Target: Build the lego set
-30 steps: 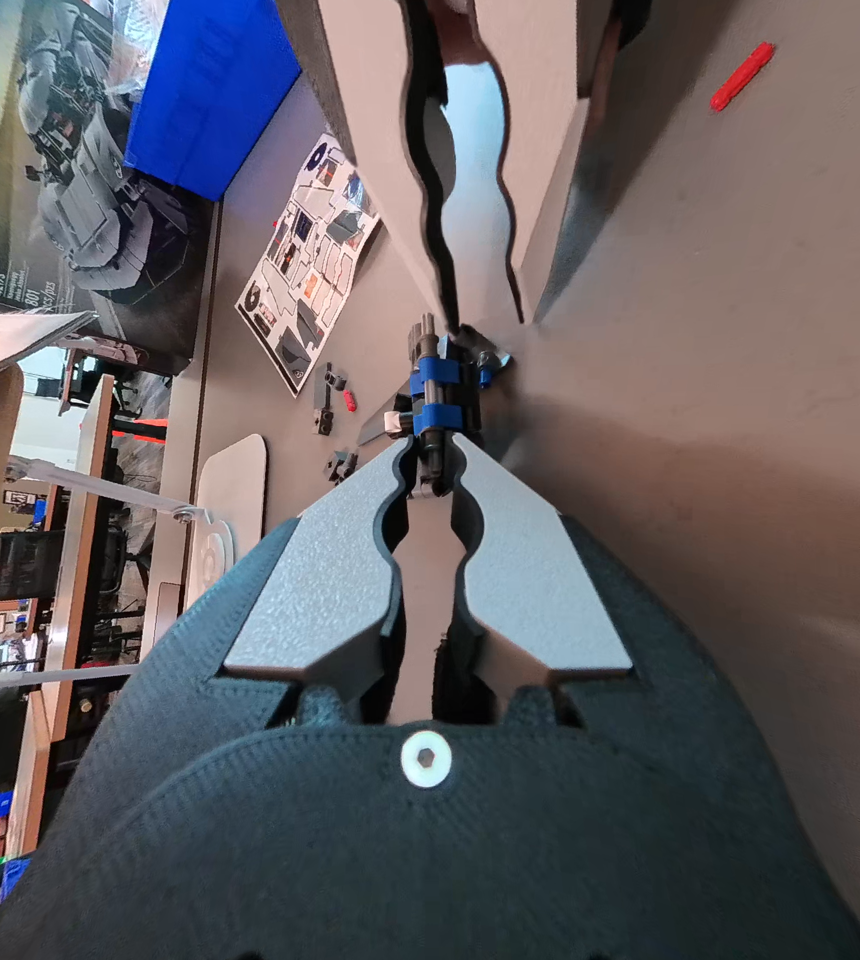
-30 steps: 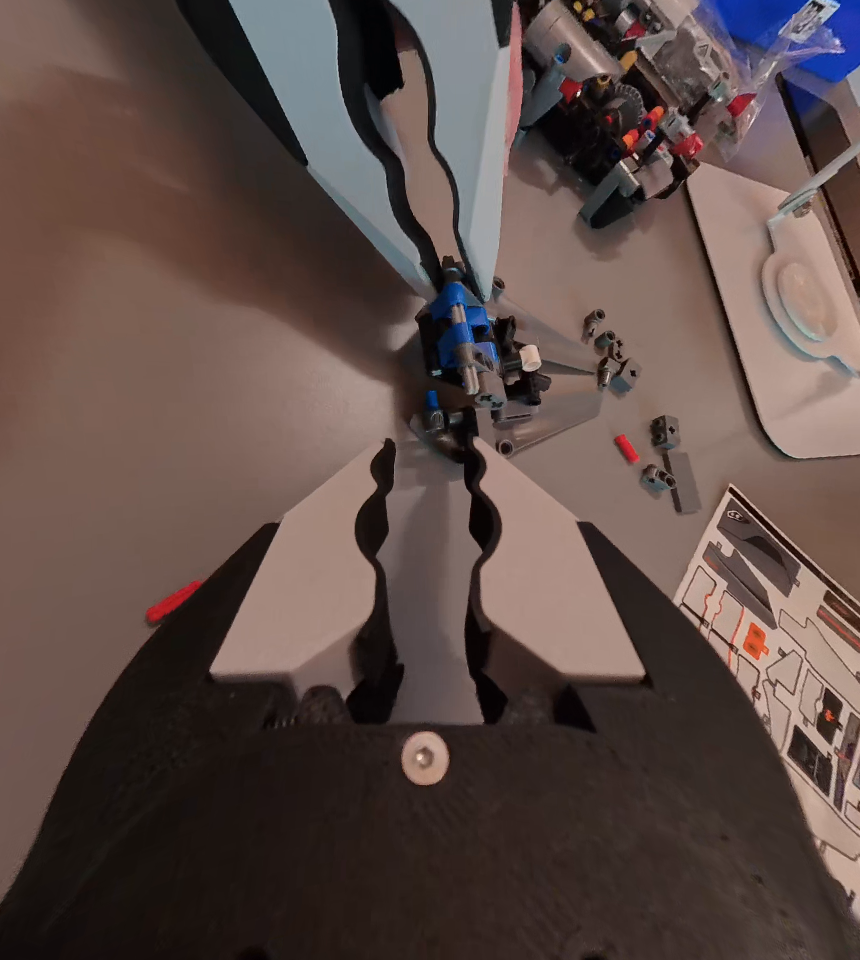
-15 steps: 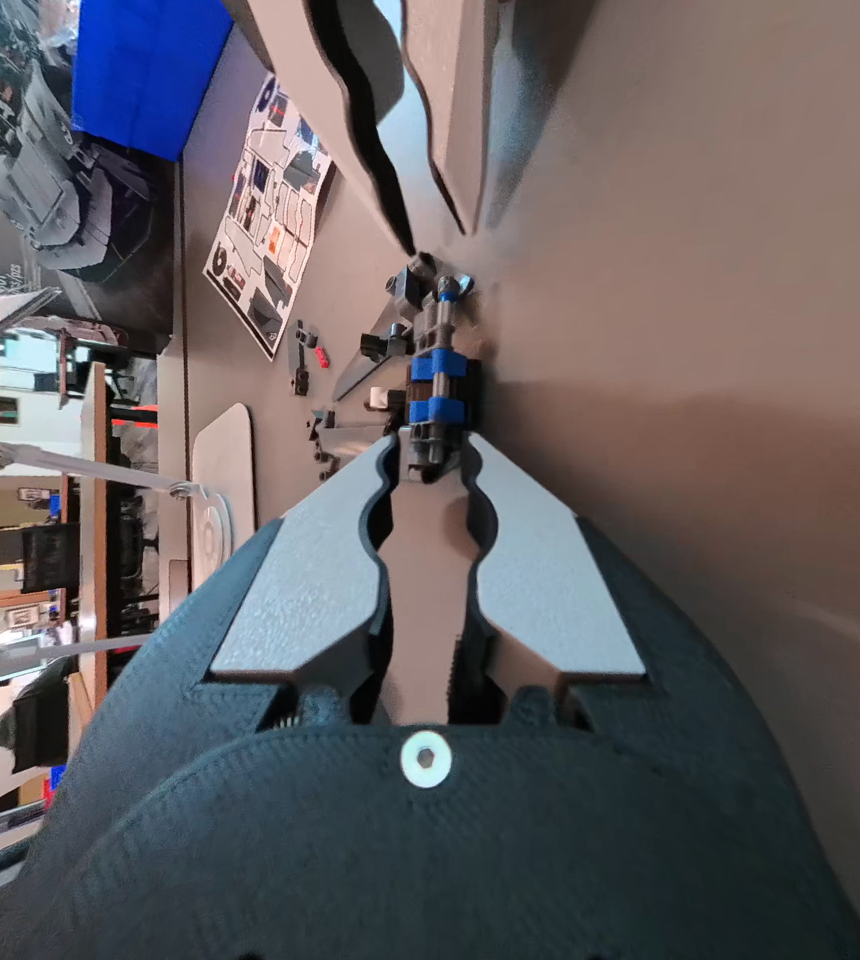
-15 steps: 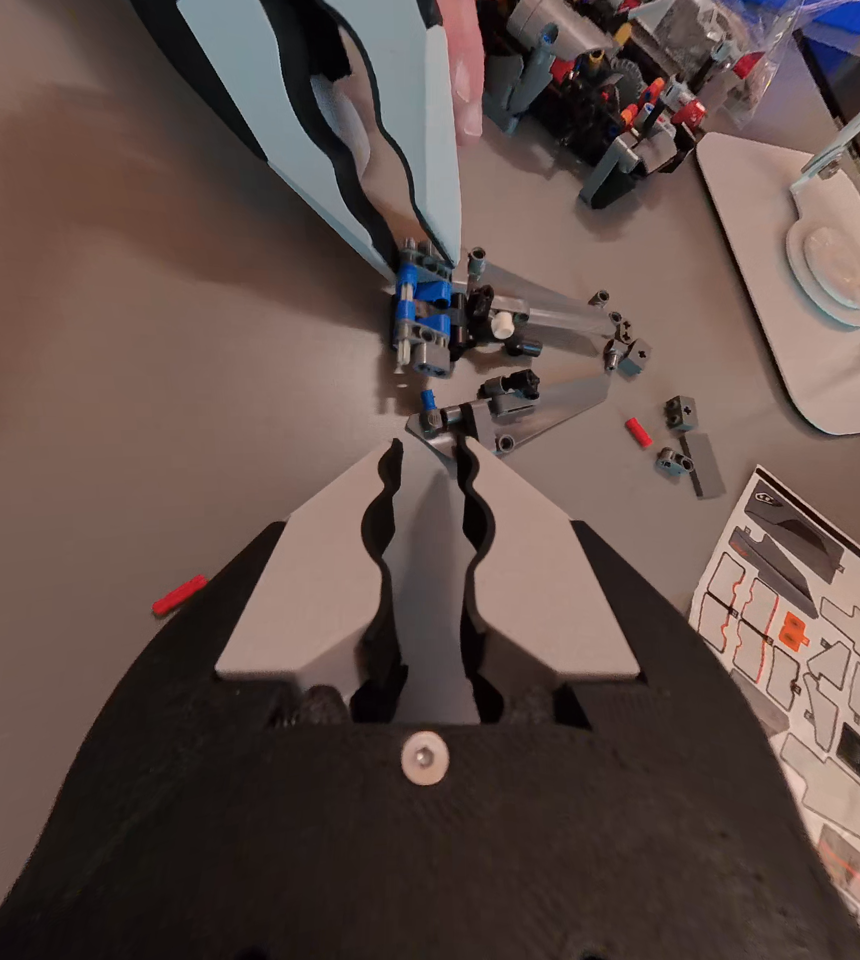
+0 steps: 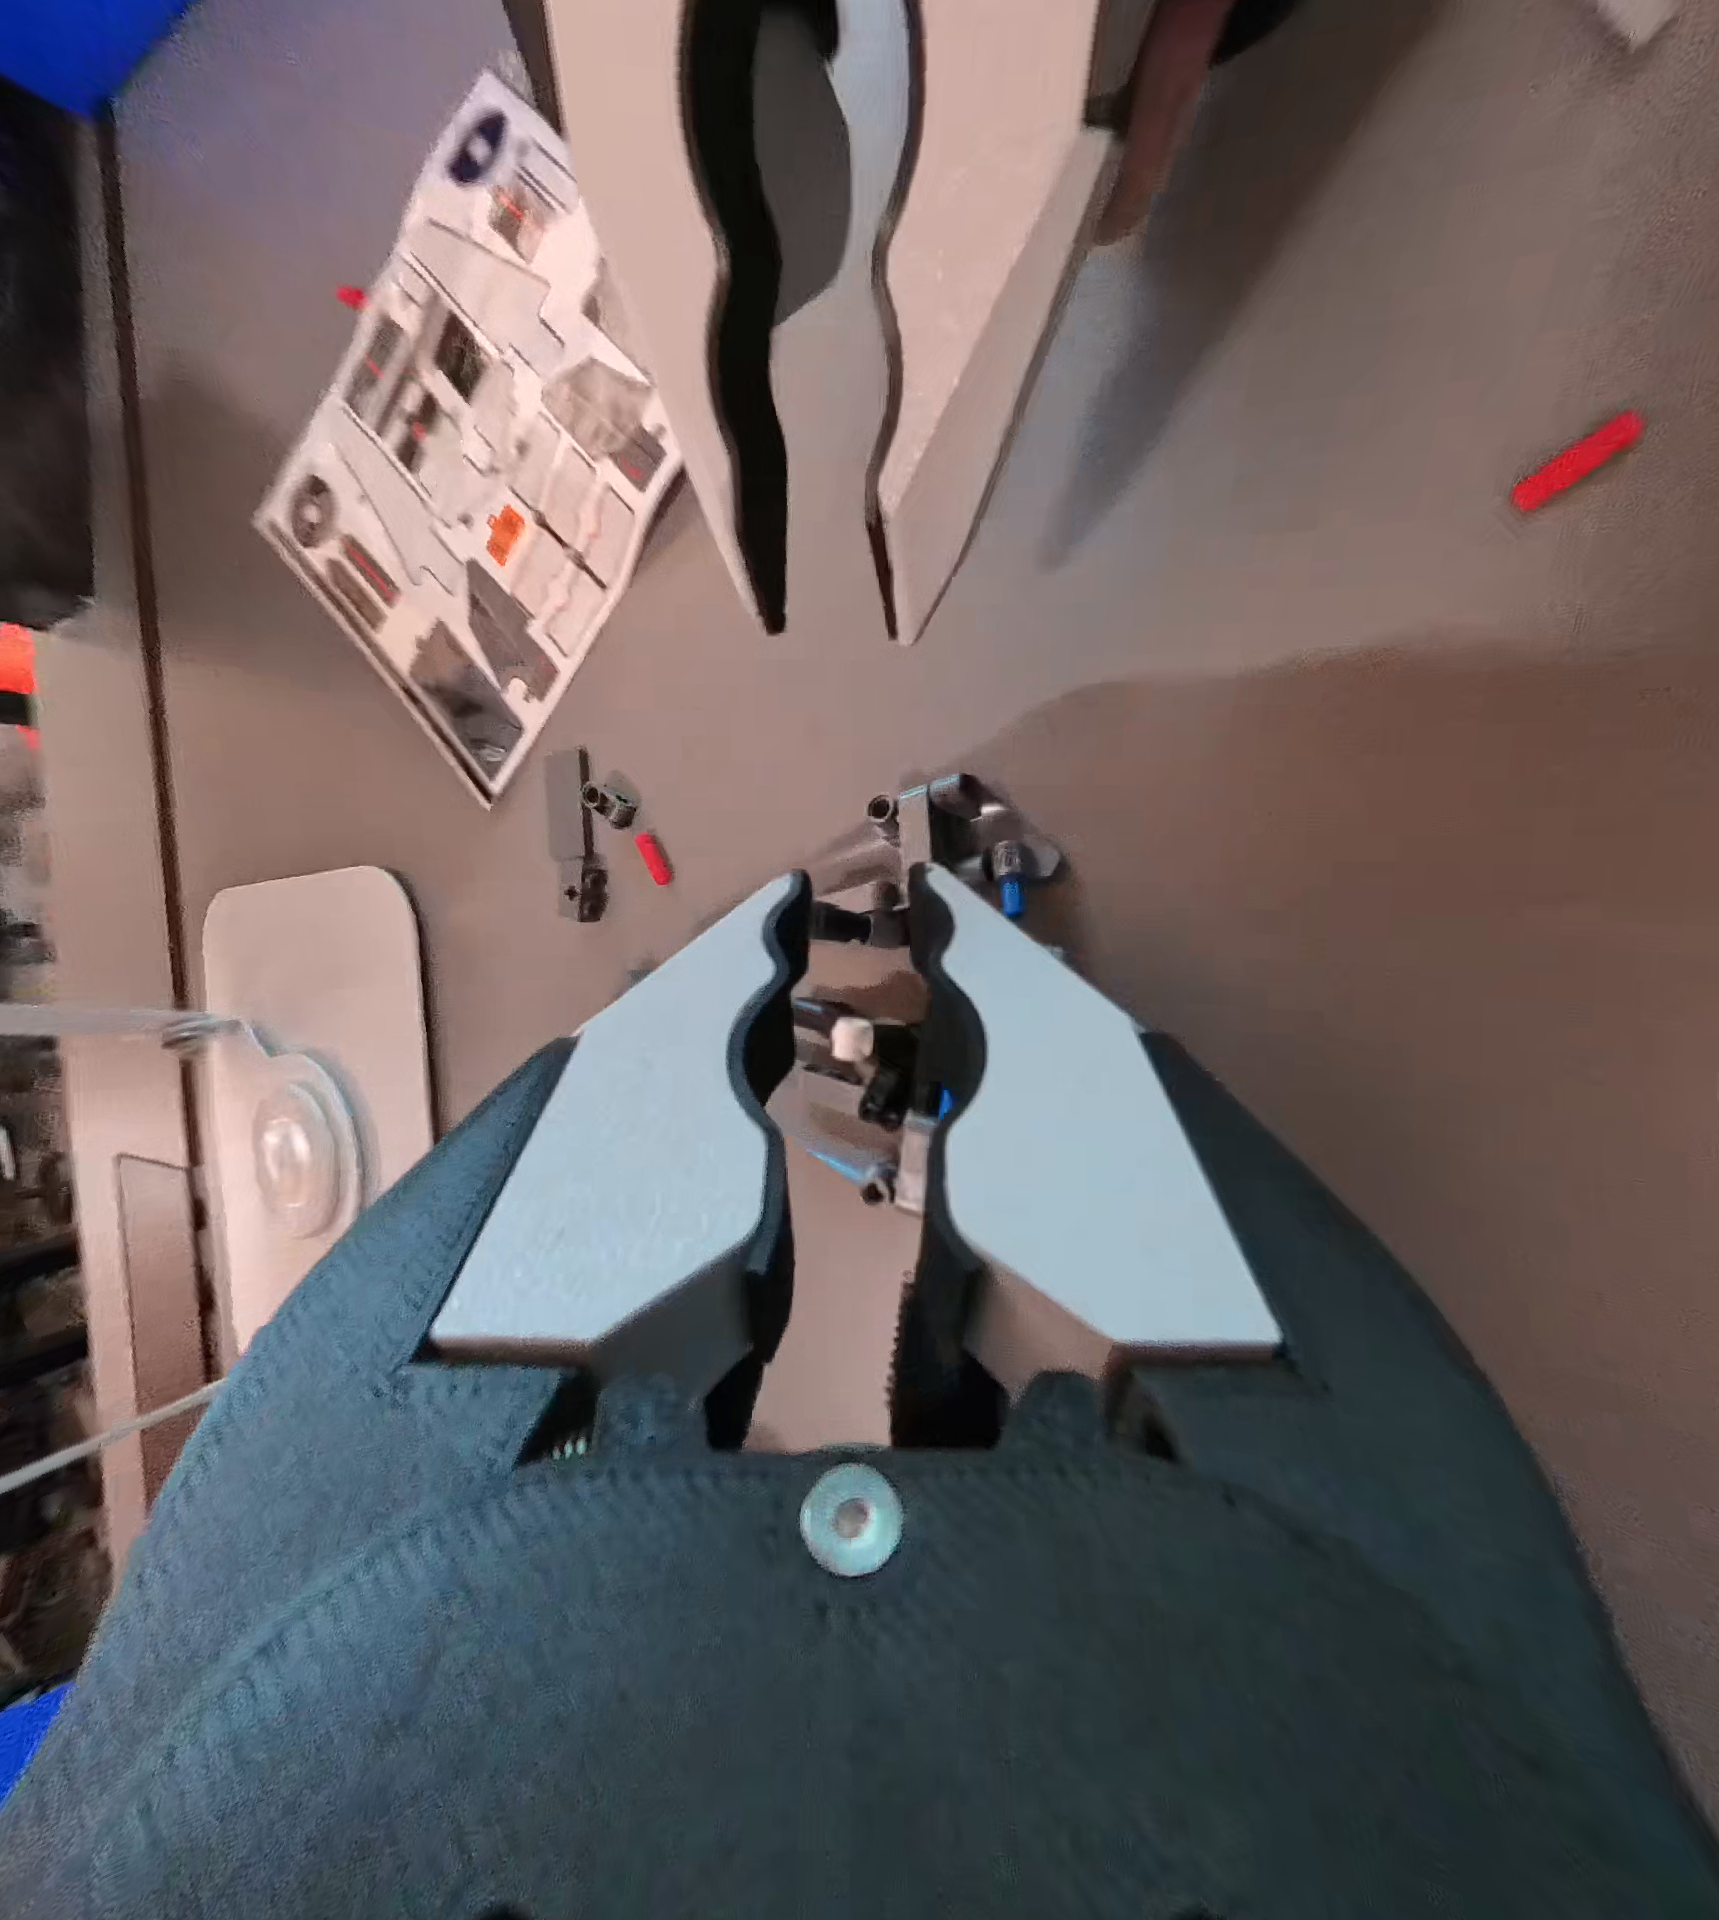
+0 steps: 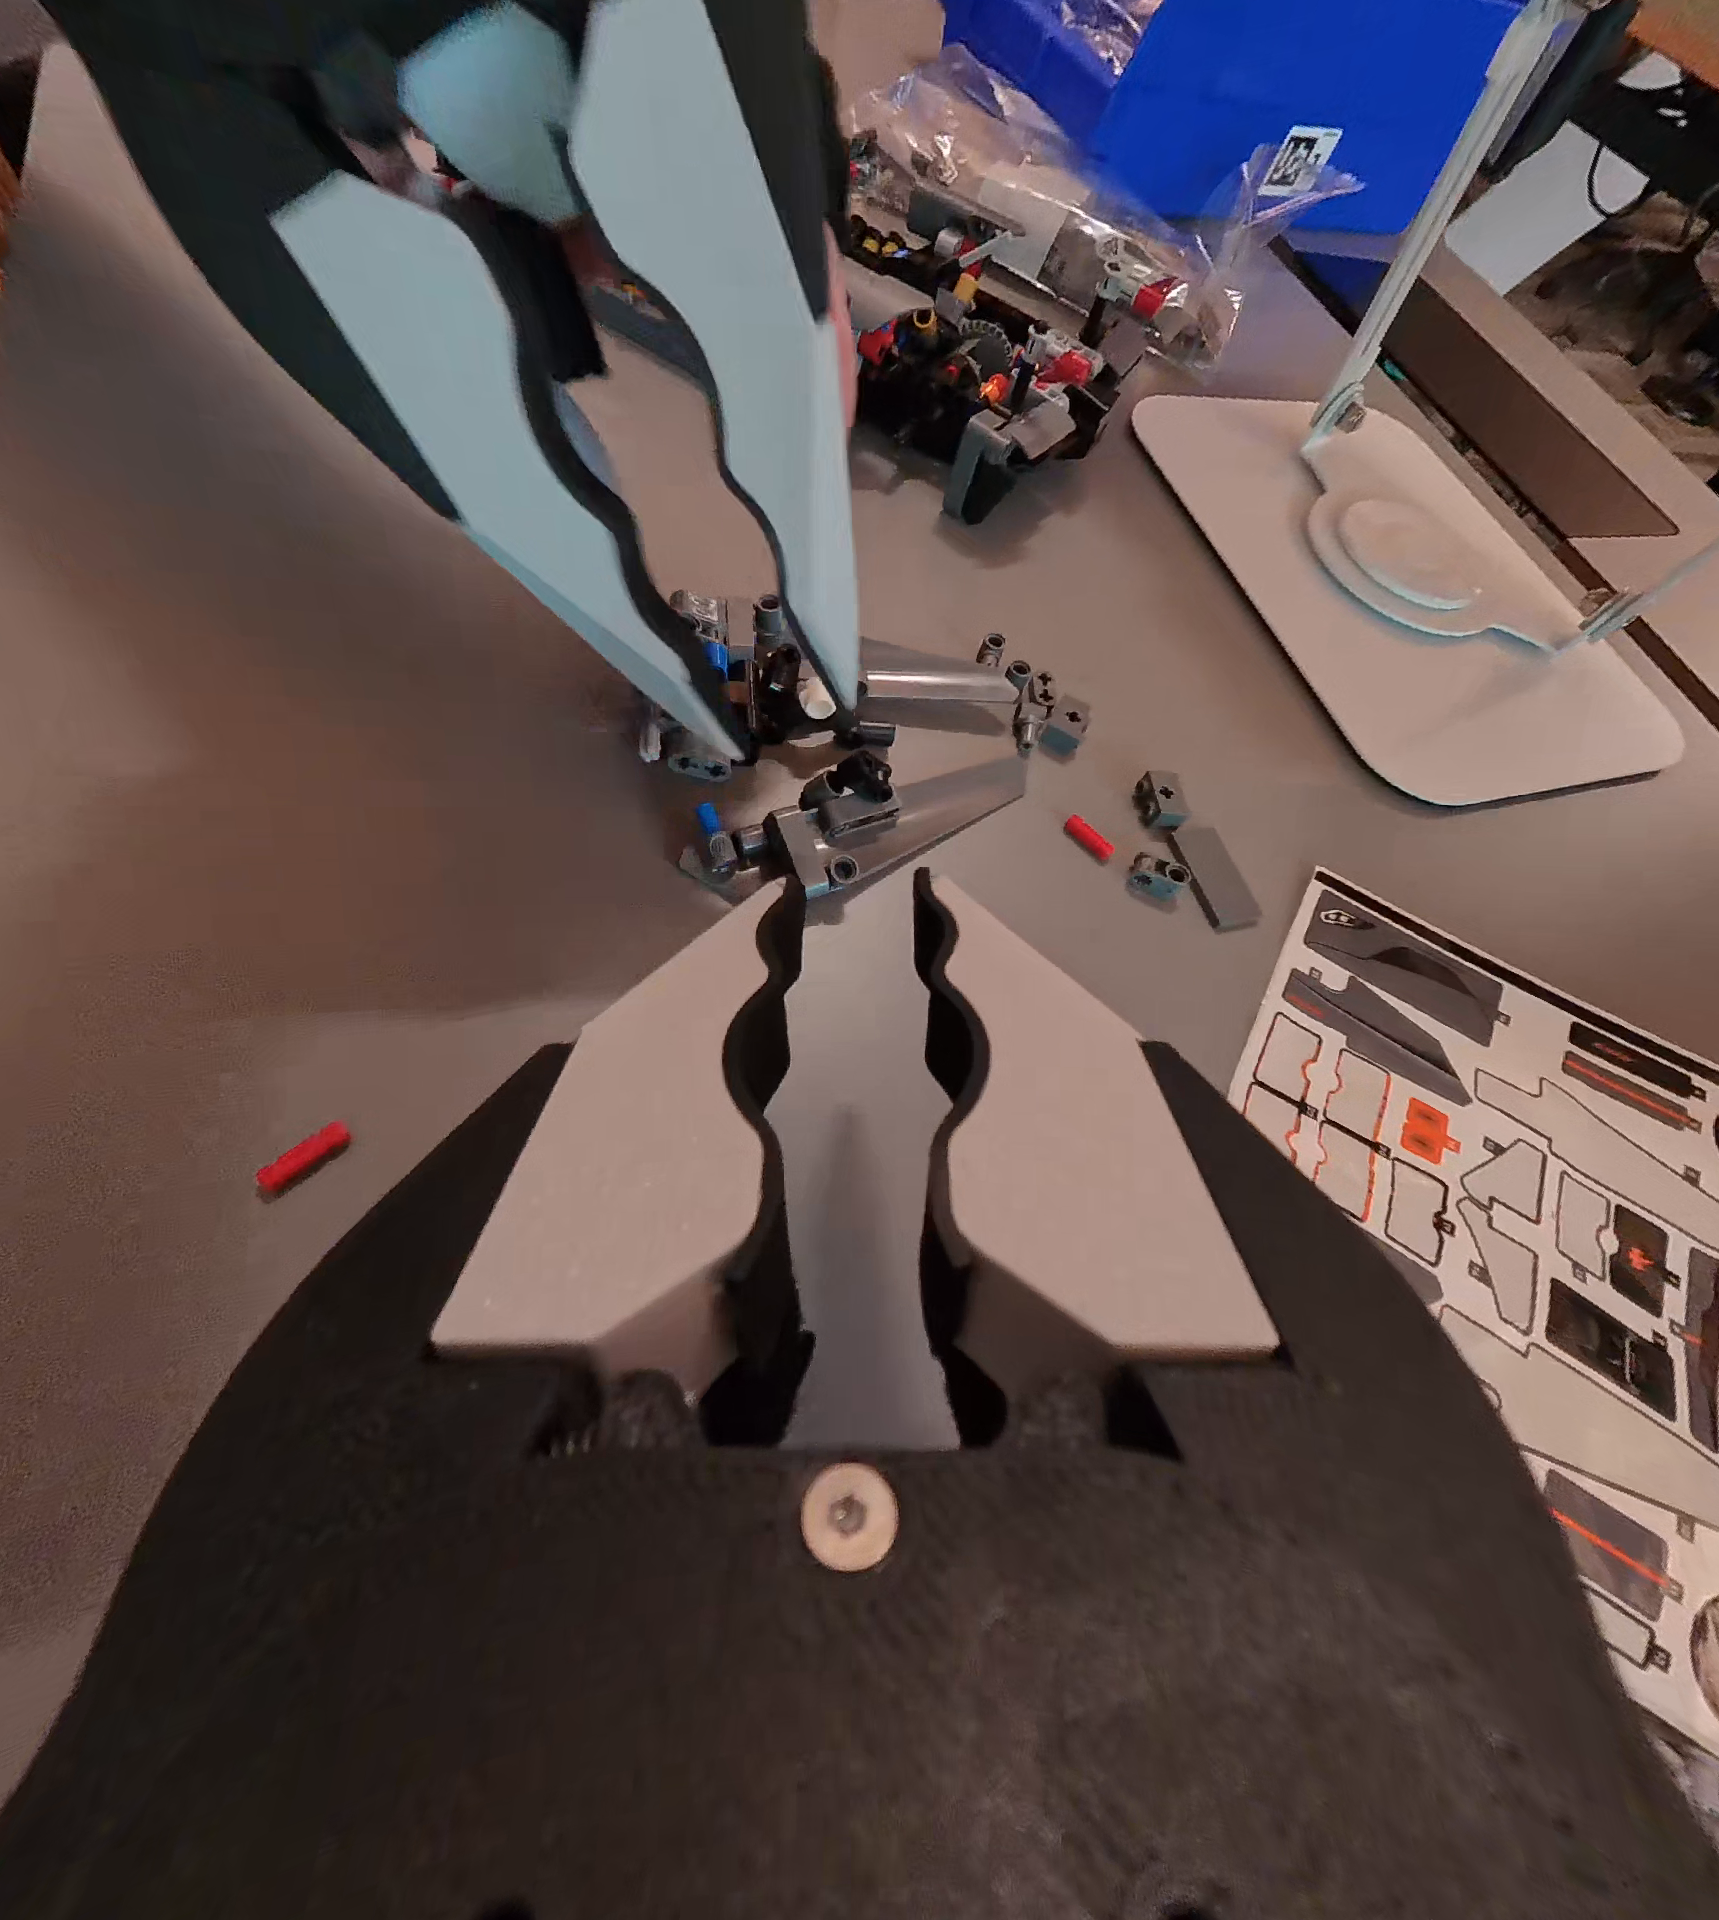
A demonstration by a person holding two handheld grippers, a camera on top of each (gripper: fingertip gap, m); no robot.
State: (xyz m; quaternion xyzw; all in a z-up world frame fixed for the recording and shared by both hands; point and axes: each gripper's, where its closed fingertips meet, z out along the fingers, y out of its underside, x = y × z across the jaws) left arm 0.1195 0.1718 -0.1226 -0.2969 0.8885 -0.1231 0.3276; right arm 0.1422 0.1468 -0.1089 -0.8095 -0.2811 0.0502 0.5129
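Note:
A small blue, black and grey lego sub-assembly (image 5: 855, 1049) lies on the grey table. My left gripper (image 5: 860, 881) stands over it, and its jaws press on both sides of it. The right wrist view shows the same: the left gripper (image 6: 782, 732) comes down on the sub-assembly (image 6: 767, 675). A grey wedge panel with a black connector (image 6: 865, 821) lies just in front of my right gripper (image 6: 860, 883). The right gripper is slightly open and empty. The panel (image 5: 948, 831) also shows beyond my left fingertips, and the right gripper (image 5: 834, 629) hangs above it.
A sticker sheet (image 6: 1561, 1195) lies at the right. Loose grey pieces (image 6: 1187, 842) and a small red pin (image 6: 1089, 836) lie beside it. A longer red pin (image 6: 302, 1155) lies at the left. A white stand base (image 6: 1406, 623), a half-built model (image 6: 990, 395), a parts bag (image 6: 1042, 270) and a blue bin (image 6: 1250, 94) are behind. Left tips to right tips: about 4 cm.
The left gripper laid the sub-assembly on the table, widened, then slid forward so its jaws straddle it. The right gripper drew back and up from the pieces.

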